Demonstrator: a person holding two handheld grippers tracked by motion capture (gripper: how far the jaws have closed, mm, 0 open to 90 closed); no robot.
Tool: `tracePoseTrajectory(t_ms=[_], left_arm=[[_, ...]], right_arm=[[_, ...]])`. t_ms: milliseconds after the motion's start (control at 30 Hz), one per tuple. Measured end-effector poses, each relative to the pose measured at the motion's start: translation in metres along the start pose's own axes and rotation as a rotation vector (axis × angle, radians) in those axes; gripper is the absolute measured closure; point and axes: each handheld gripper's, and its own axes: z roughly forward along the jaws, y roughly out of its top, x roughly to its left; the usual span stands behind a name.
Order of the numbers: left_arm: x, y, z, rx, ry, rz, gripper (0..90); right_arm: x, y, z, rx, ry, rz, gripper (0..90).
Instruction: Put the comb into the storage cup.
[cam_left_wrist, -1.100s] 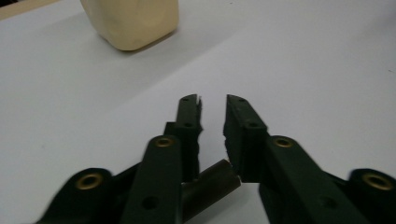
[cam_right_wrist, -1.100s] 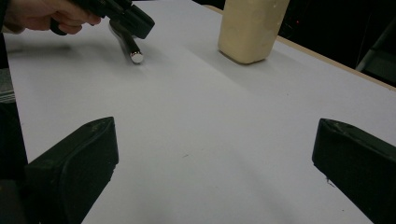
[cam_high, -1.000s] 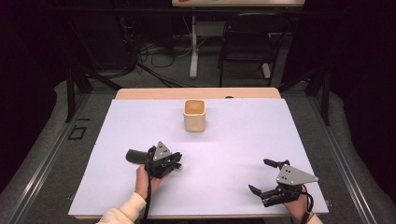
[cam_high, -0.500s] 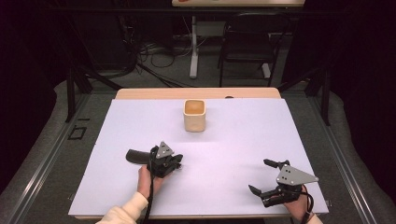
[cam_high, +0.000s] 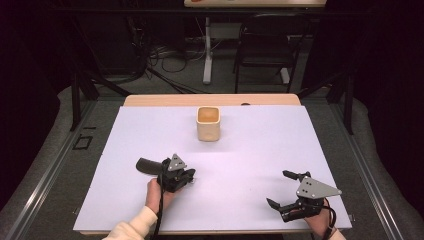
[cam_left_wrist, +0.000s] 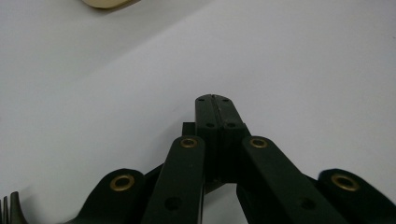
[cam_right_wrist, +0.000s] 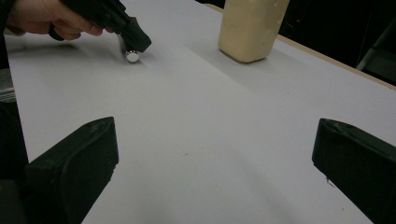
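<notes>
A cream square cup (cam_high: 208, 123) stands upright toward the far middle of the white table (cam_high: 260, 150); it also appears in the right gripper view (cam_right_wrist: 251, 28). My left gripper (cam_high: 190, 175) rests low on the table at front left. Its jaws are pressed together (cam_left_wrist: 214, 100) with no gap. From the right gripper view its tip (cam_right_wrist: 136, 43) hovers just over a small shiny round thing (cam_right_wrist: 133, 57) that I cannot identify. Dark fork-like tines (cam_left_wrist: 11, 207) peek in beside it. My right gripper (cam_high: 278, 189) is at front right, wide open (cam_right_wrist: 215, 154) and holding nothing.
The table's wooden far edge (cam_high: 210, 100) shows beyond the white sheet. A chair (cam_high: 265, 45) and a table leg with cables (cam_high: 206, 50) stand on the floor behind. Dark metal rails (cam_high: 45, 170) run along both sides.
</notes>
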Motion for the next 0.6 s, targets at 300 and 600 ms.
tracePoseTrajectory(t_ms=[300, 600], left_arm=[[-0.002, -0.003, -0.005, 0.017, -0.016, 0.022, 89.9], [0.001, -0.007, -0.012, 0.029, -0.015, 0.036, 90.0]], right_arm=[[-0.001, 0.000, -0.001, -0.002, -0.006, -0.006, 0.0], [0.000, 0.000, -0.001, -0.003, -0.005, -0.001, 0.0]])
